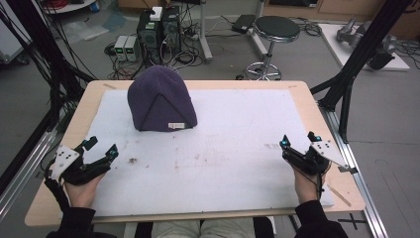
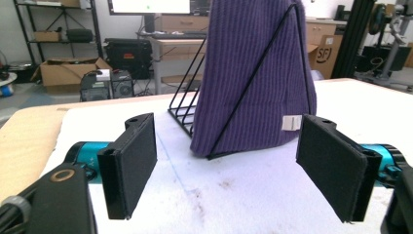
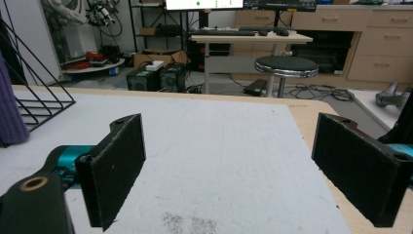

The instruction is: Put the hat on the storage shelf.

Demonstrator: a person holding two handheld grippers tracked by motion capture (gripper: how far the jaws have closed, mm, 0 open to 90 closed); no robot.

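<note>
Table [image 1: 307, 106] carries a stained white mat [image 1: 237, 148]. Purple knit hat [image 1: 161, 99] sits draped over a black wire rack [image 2: 187, 109] at the mat's far left, small white label [image 2: 290, 123] on its lower edge. Left gripper [image 1: 101, 148] rests at the near left corner, jaws spread wide, nothing between them, well apart from the hat. Right gripper [image 1: 298, 140] rests at the near right edge, jaws likewise wide and empty. Black stool [image 1: 276, 29] stands beyond the table.
</note>
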